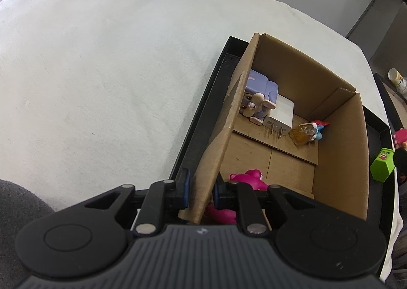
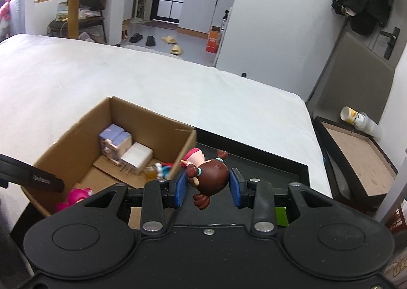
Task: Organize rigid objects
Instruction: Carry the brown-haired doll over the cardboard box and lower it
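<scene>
I am pinching the near wall of the cardboard box (image 1: 211, 161) with my left gripper (image 1: 201, 191), and clamping a brown-haired doll figurine (image 2: 209, 179) in my right gripper (image 2: 207, 188), beside the box above the black tray (image 2: 279, 170).

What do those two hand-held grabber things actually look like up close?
Both look alike. The left gripper and the right gripper are matte black plastic with ribbed bodies, round discs at each side, angular linkage bars joined by silver pins, and blue pads on the fingers. No cables show. A grey sleeve shows at the left.
</scene>
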Motion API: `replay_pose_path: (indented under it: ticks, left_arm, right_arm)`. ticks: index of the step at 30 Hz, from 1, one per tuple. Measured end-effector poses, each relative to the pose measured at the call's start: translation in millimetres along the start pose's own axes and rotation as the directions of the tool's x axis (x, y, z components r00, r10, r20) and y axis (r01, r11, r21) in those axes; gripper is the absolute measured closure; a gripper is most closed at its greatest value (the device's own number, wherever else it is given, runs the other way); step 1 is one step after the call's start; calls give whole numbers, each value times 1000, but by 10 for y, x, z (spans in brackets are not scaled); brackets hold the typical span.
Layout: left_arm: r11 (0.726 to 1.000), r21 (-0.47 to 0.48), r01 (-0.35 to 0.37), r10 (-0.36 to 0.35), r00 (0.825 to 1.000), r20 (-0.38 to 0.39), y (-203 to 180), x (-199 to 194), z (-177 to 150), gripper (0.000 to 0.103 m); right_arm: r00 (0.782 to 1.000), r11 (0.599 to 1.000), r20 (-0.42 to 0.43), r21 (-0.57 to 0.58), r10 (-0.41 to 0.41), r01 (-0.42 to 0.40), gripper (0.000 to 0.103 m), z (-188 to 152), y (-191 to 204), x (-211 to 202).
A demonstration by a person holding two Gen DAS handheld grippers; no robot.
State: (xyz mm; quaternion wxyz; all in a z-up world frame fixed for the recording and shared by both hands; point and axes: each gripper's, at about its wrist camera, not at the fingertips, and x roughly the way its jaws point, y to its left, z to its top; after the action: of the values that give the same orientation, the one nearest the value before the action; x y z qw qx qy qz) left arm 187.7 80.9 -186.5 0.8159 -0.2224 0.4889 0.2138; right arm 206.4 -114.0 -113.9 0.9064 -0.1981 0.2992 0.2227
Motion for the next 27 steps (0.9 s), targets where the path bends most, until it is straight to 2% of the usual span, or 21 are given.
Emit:
replay_pose_path:
  ticks: [27]
  left_arm:
    - [993, -56, 108, -108, 994, -6, 171, 26, 2, 85]
  right_arm:
    - [997, 982, -45, -175, 69, -76, 68, 131, 832, 51]
